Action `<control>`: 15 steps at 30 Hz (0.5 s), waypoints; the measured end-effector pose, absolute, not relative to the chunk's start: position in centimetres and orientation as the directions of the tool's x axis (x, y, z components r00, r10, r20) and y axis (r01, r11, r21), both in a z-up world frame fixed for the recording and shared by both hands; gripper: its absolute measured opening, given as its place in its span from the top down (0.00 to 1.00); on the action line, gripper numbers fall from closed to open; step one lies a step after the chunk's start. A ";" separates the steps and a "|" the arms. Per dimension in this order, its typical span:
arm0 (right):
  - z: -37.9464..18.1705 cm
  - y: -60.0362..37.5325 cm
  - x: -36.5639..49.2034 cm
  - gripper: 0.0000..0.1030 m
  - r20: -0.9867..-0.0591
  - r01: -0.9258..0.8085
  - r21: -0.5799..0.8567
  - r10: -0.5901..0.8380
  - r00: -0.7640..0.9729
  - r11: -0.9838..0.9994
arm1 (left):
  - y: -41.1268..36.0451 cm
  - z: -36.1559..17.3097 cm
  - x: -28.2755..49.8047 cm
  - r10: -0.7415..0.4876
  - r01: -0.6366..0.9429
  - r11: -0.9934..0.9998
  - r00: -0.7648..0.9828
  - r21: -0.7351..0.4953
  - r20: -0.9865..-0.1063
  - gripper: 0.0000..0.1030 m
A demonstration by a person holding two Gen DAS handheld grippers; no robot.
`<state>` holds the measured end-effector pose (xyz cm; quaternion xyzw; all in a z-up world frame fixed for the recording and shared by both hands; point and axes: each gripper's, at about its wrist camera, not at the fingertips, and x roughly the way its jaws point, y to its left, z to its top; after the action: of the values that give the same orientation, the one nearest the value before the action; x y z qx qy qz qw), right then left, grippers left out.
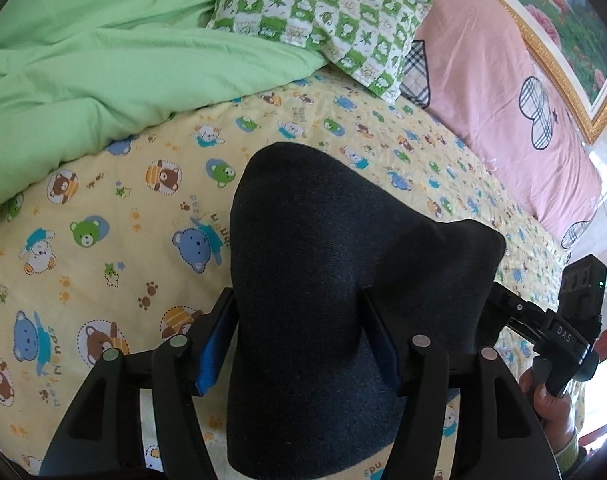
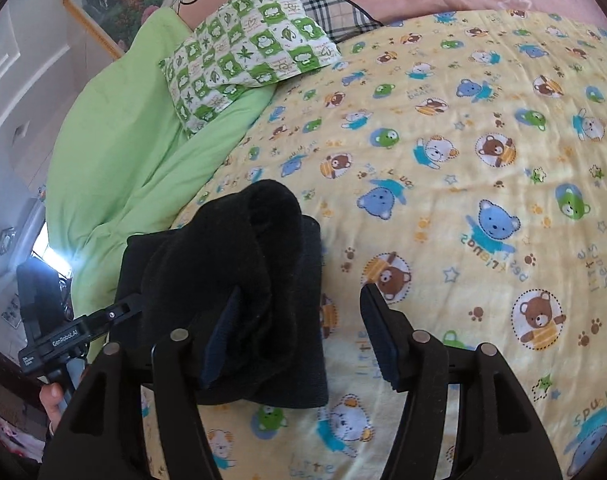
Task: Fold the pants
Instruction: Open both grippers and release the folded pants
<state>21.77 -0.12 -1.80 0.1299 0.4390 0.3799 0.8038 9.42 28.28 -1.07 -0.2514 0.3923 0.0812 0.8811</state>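
Dark pants (image 1: 323, 280) bunched between the fingers of the left gripper (image 1: 299, 340), which is closed on the fabric and holds it above a bed covered by a yellow bear-print sheet (image 1: 103, 240). In the right wrist view the same pants (image 2: 239, 280) hang as a folded, doubled bundle at the left of the frame; the right gripper (image 2: 299, 344) stands with its jaws spread apart, its left finger (image 2: 223, 340) touching or overlapping the cloth and its right finger (image 2: 379, 340) over bare sheet, gripping nothing. A green quilt (image 1: 83, 60), a green-and-white checked pillow (image 1: 323, 12) and a pink cover (image 1: 483, 60) lie at the far side of the bed, well apart from the garment. The step in hand appears to be a mid-fold carry: the garment is gathered and lifted, not yet laid flat. The next move probably calls for the right gripper to close on a free edge of the bundle, so that both grippers can spread the pants over the open sheet and set the fold squarely; the loose, drooping cloth may slip or crease unevenly.
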 end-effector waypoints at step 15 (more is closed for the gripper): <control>0.8 0.2 19.7 0.33 -0.605 -0.562 0.469 0.711 0.357 0.681 | 26.9 1.3 6.8 0.029 -0.357 0.887 0.675 -0.292 -0.737 0.29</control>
<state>19.73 0.23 0.78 0.0903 0.4126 0.3890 0.8187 6.78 26.93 1.34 -0.2115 0.3884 0.1084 0.8903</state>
